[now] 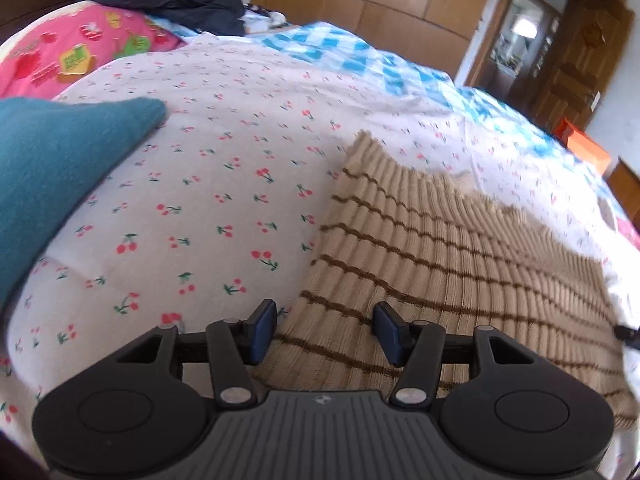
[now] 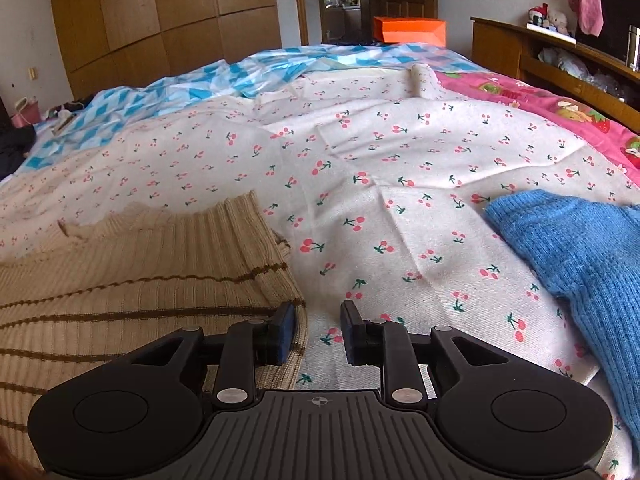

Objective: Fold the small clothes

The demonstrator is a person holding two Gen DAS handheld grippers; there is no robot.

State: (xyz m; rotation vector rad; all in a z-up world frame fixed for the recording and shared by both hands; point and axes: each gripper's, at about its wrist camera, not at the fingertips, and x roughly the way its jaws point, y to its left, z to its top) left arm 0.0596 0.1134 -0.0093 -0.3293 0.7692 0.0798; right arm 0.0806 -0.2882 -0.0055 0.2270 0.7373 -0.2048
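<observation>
On the cherry-print sheet (image 1: 208,184), a teal knit (image 1: 48,184) lies at far left, well apart from the left gripper (image 1: 324,334), whose jaws stand spread over the left hem edge of the beige striped sweater (image 1: 440,280). The right gripper (image 2: 318,336), jaws also spread and holding nothing, straddles the sweater's opposite edge. The ribbed knit looks soft, light and stretchy, likely to sag; pinching both hem corners seems best.

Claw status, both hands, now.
Left claw: open, empty, over the beige sweater's edge.
Right claw: open, empty, at the sweater's other edge.
</observation>
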